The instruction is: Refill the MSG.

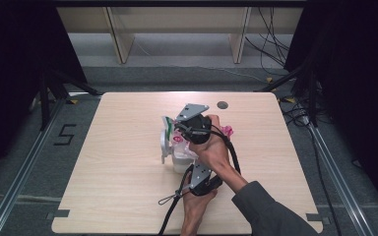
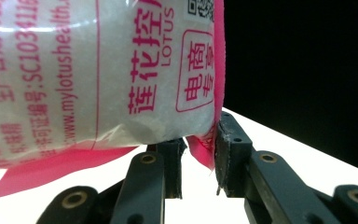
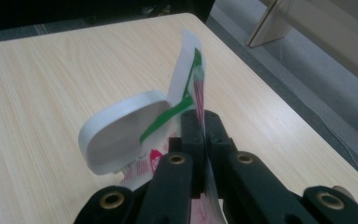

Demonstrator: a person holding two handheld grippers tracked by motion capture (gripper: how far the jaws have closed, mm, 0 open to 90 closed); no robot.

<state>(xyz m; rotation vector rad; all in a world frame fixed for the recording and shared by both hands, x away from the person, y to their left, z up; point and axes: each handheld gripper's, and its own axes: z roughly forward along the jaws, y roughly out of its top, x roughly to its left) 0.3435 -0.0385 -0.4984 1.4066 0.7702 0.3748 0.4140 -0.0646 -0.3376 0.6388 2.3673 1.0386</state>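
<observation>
High view: both hands hold a translucent white plastic pouch with pink print [image 1: 179,145] above the wooden table [image 1: 118,162] | left gripper [image 2: 198,161] pinches its pink corner | right gripper [image 3: 200,123] clamps its green-striped edge beside a white oval container [image 3: 121,135] | step: pouring likely | next: tilt steadily

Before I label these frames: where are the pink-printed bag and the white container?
pink-printed bag [image 2: 98,79], left gripper view, its printed clear face.
white container [image 3: 103,140], right gripper view, its outer rim.

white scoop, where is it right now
In the right gripper view the white scoop lies on the table, left of the right gripper and against the bag it pinches.
</observation>
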